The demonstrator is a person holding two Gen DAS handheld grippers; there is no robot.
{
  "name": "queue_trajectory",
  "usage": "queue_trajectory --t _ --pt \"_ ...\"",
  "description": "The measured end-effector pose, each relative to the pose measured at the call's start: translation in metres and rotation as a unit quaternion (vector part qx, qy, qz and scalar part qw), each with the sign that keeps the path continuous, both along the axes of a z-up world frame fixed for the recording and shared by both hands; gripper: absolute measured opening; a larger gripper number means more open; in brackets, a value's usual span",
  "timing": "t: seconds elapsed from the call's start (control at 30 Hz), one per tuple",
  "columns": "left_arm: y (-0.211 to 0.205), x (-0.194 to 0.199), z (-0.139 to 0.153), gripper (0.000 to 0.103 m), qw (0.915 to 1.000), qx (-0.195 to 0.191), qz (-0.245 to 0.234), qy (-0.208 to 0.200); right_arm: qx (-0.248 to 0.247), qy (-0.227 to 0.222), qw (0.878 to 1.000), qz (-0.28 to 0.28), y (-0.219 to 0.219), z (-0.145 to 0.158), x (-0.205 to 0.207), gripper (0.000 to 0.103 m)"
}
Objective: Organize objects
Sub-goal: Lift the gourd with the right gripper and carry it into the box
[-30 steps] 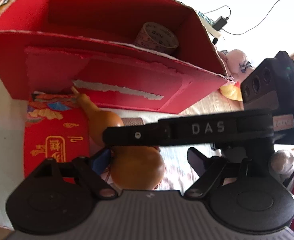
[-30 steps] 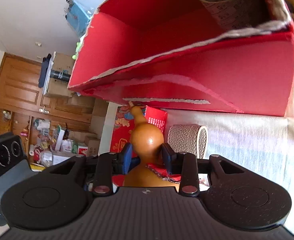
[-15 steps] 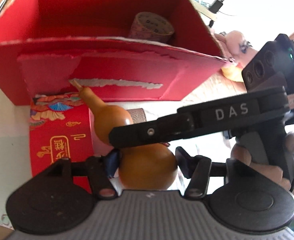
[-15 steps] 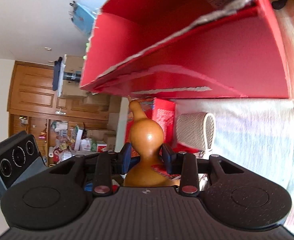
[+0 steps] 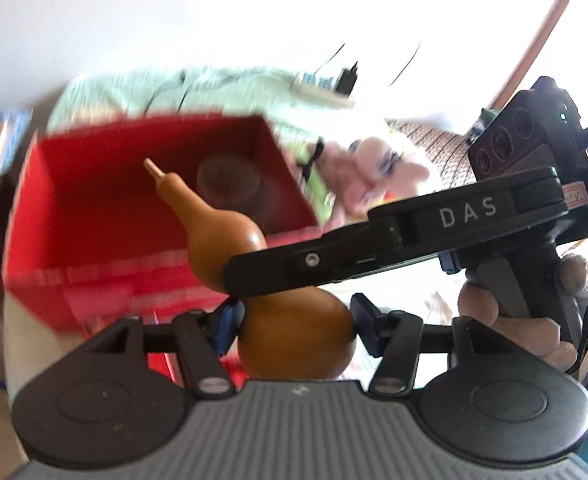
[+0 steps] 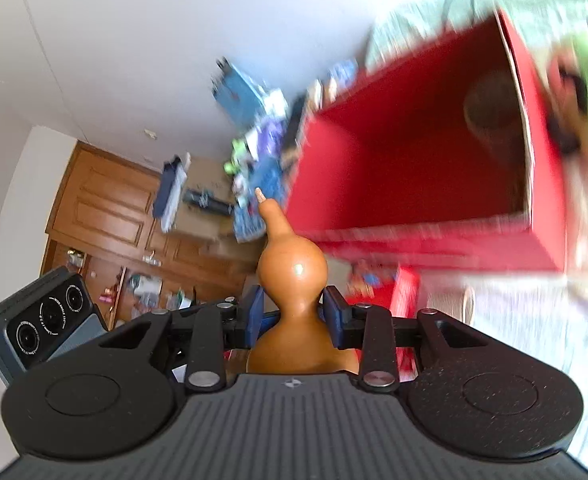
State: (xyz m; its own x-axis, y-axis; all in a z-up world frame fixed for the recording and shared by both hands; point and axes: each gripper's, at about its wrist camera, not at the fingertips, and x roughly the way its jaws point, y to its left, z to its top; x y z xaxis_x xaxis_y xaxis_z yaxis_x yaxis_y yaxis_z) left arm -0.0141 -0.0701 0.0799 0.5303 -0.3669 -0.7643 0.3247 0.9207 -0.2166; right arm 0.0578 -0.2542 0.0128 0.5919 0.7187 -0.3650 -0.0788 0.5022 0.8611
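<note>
Two black grippers are holding one smooth, orange-brown, bottle-shaped gourd (image 6: 292,276) up in the air, just in front of the open red cardboard box (image 5: 94,216).

The right gripper (image 6: 293,316) has its blue pads (image 6: 256,312) pinched on the gourd's thin waist, one pad on each side, so it looks like a firm hold. The left gripper (image 5: 294,322) is down at the fat round bottom of the gourd. Its pads sit right beside the belly on both sides — the left pad looks like it touches, but the other one may have a tiny gap, so I can't say for sure that it squeezes.

The gourd's long way runs from the grippers toward the box. Its little stem tip (image 5: 150,165) points up and forward, and in the left view the tip shows against the red inside of the box. From the right view the tip sits just to the left of the box's near corner (so it may not be over the opening yet).

Inside the box, at its far end, there is a round brownish roll (image 5: 228,178), blurry and hard to name. I think the next job is to carry the gourd over the near wall and lay it down in the empty part, away from that roll.

A person's fingers (image 5: 489,312) hold the right gripper's handle.
</note>
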Motion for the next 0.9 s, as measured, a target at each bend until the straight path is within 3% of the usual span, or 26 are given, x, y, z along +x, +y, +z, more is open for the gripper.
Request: queue_trajectory --t 0.23,0.43,0.57,0.9 --pt "0.0 0.045 0.036 0.058 0.9972 0.036 -0.037 -0.053 -0.029 -0.032 0.998 -0.05 -0.011 0.039 0.032 0.035" --pt "0.014 0.091 0.031 0.059 0.9959 0.038 -0.067 -0.048 -0.053 0.006 0.994 -0.094 -0.011 0.042 0.076 0.035" --pt "0.025 0.132 0.003 0.059 0.9954 0.034 -0.089 -0.014 -0.07 0.046 0.989 -0.12 -0.008 0.026 0.097 0.035" --pt "0.053 0.186 -0.08 0.058 0.9874 0.017 -0.115 0.107 -0.078 0.162 0.969 -0.168 0.001 -0.044 0.13 0.035"
